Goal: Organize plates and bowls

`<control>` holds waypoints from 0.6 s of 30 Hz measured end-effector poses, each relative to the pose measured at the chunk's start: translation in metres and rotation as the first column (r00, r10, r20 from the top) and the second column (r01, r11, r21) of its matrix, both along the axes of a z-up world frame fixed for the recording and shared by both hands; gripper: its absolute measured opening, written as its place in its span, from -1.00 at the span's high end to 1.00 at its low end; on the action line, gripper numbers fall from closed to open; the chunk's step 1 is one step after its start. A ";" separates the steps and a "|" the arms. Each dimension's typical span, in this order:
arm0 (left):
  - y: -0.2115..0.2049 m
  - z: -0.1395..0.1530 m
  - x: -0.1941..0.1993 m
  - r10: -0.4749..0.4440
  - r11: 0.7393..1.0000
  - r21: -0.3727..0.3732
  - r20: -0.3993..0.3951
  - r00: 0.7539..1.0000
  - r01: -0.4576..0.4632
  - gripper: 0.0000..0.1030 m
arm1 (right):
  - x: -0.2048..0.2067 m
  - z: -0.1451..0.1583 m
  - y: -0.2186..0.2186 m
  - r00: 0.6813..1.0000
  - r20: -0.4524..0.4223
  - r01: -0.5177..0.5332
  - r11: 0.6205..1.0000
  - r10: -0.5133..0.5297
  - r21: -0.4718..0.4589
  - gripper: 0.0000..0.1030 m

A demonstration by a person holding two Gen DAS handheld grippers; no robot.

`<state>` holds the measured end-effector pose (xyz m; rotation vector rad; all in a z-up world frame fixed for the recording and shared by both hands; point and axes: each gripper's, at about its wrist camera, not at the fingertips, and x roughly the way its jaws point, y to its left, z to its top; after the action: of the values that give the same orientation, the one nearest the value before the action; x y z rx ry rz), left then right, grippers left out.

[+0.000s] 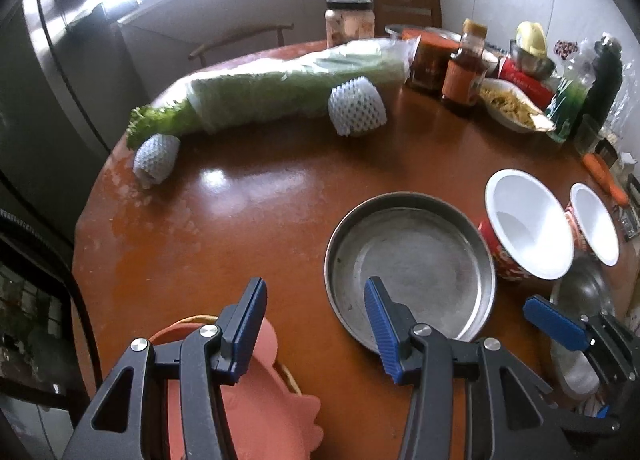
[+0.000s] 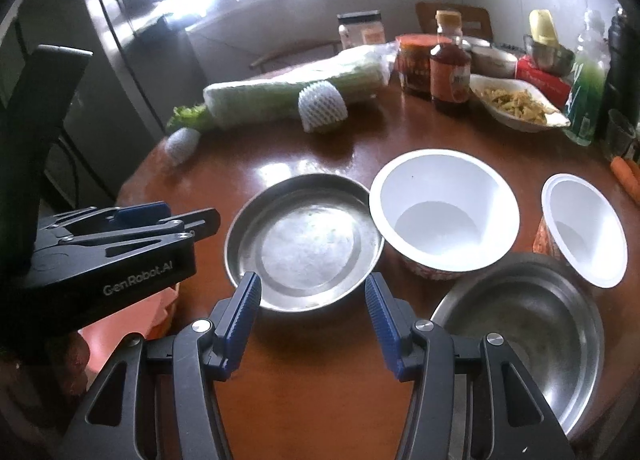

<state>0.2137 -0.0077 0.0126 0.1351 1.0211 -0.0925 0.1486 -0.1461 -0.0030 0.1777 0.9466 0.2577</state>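
Round reddish-brown wooden table: glossy lacquer, scuffed paler toward its left edge. Shallow round steel plate: dull brushed metal, spotted. Deep steel bowl at the near right edge: smoother, soft sheen. Two white-lined paper cup bowls: matt inside, printed red outside. Gripper fingers: ribbed blue rubber pads on matt black plastic. White foam net sleeve: rough mesh. Wrapped greens: glossy clear film.

We are holding the right tongs apart and empty above the desk, just short of the shallow steel plate. Two white paper bowls are standing beyond a steel bowl, while the left tongs are reaching in sideways.
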 end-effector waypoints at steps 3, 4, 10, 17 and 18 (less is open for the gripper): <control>-0.004 -0.009 0.009 -0.018 1.000 -0.002 -0.033 0.999 0.018 0.02 | 0.009 -0.005 0.002 0.999 -0.038 0.000 1.000 0.000 -0.017 -0.09; -0.005 -0.012 0.011 -0.020 1.000 -0.006 -0.042 0.999 0.020 0.02 | 0.011 -0.006 0.002 0.999 -0.046 -0.001 1.000 0.001 -0.015 -0.09; -0.009 -0.030 0.030 -0.023 1.000 -0.007 -0.100 0.995 0.023 0.02 | 0.021 -0.006 0.002 0.998 -0.069 0.005 0.999 -0.008 -0.036 -0.09; -0.007 -0.043 0.040 -0.020 1.000 -0.003 -0.140 0.990 0.020 0.27 | 0.028 -0.011 0.002 0.995 -0.096 0.007 0.998 -0.012 -0.059 -0.09; -0.007 -0.045 0.041 -0.019 1.000 0.004 -0.145 0.989 0.020 0.29 | 0.029 -0.011 0.002 0.995 -0.097 0.007 0.998 -0.012 -0.060 -0.09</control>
<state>0.2547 -0.0149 -0.0328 0.1449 1.1653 -0.1191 0.1773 -0.1436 -0.0138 0.1412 1.0490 0.2134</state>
